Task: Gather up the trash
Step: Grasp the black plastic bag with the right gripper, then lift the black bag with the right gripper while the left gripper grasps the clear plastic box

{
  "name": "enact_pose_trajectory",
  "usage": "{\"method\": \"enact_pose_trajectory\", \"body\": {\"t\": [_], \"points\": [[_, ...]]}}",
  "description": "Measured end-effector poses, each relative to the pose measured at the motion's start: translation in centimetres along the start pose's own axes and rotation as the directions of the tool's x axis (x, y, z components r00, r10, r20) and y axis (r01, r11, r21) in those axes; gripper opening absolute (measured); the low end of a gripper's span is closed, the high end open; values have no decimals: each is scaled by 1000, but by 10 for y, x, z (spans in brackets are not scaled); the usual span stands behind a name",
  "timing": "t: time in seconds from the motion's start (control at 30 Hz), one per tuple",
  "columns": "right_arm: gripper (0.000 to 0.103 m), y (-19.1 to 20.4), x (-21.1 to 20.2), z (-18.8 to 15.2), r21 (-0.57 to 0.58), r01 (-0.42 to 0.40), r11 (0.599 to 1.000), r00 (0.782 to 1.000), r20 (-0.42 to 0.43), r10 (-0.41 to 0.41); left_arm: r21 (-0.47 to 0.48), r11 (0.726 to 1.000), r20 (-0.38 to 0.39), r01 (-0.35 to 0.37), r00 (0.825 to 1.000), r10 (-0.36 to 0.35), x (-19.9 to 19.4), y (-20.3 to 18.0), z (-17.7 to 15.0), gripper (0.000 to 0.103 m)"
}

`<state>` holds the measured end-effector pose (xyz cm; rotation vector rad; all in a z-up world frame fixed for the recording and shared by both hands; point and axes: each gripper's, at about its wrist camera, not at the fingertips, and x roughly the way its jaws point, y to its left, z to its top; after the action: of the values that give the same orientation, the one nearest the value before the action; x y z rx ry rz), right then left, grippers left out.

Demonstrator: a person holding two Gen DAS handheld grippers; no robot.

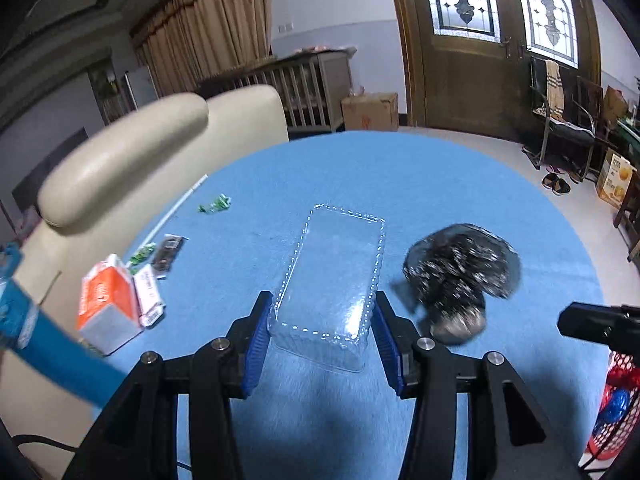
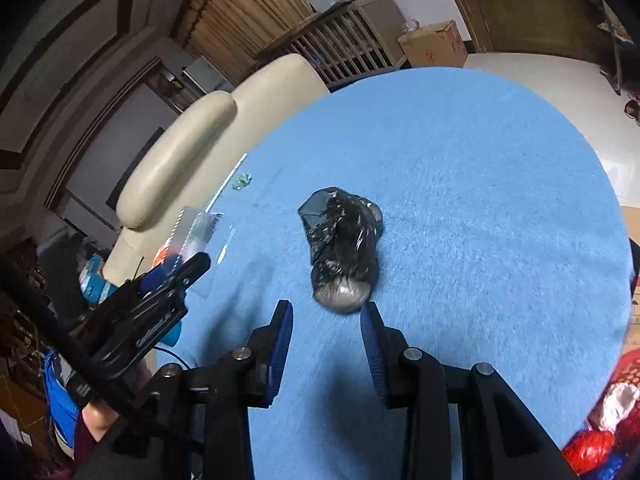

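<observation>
A clear plastic box is clamped between the blue pads of my left gripper, which is shut on its near end. In the right wrist view this box and the left gripper hang at the left, above the blue cloth. A crumpled black bag with a silvery end lies on the round blue table. My right gripper sits just short of it, jaws a narrow gap apart with only cloth between them. One right finger shows beside the bag.
An orange-and-white carton, a flat white packet, a dark wrapper, green wrappers and a white straw lie at the table's left edge. A cream chair stands behind them. A red mesh basket holds trash at the right.
</observation>
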<state>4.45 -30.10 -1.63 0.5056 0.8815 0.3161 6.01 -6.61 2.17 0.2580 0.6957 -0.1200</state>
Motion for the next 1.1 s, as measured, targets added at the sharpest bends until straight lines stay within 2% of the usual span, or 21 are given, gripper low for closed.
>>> {"method": "enact_pose_trajectory", "body": {"t": [0.13,0.17,0.2,0.27,0.37,0.5,0.67,0.77,0.8,0.87,0.97,1.1], "points": [[39,2,0,-7,16,7,1000,1000,-16,-7,5,1000,20,-3,1000,2,-22,-4,-9,51],[45,0,3,-7,32,8,999,1000,-24,-7,2,1000,21,-1,1000,1,-26,-4,-12,51],[65,-1,6,-5,49,20,999,999,-35,-18,-1,1000,22,1,1000,-1,-29,-4,-13,51],[77,-1,14,1,62,36,997,999,-31,-34,-5,1000,27,1,1000,-1,-30,-1,-14,51],[77,4,30,12,26,65,998,998,-28,-65,-13,1000,29,-3,1000,3,-32,3,-16,51],[77,8,73,32,-31,163,986,985,-54,-165,-36,999,20,-9,1000,10,-26,12,-19,51],[75,5,125,44,-42,254,966,959,-118,-257,-55,998,0,-23,1000,23,-22,23,-22,51],[64,4,147,41,-55,294,954,940,-167,-299,-62,998,-1,-29,1000,29,-23,26,-23,51],[57,8,146,40,-81,307,948,938,-143,-316,-63,998,0,-32,999,32,-24,27,-23,51],[44,11,148,37,-105,299,948,937,-159,-313,-65,997,0,-36,999,36,-26,27,-24,51],[43,12,133,30,-125,299,946,941,-126,-315,-67,997,1,-36,999,37,-31,25,-26,51],[43,7,101,22,-100,247,964,962,-99,-256,-72,997,4,-40,999,40,-40,22,-28,51]]}}
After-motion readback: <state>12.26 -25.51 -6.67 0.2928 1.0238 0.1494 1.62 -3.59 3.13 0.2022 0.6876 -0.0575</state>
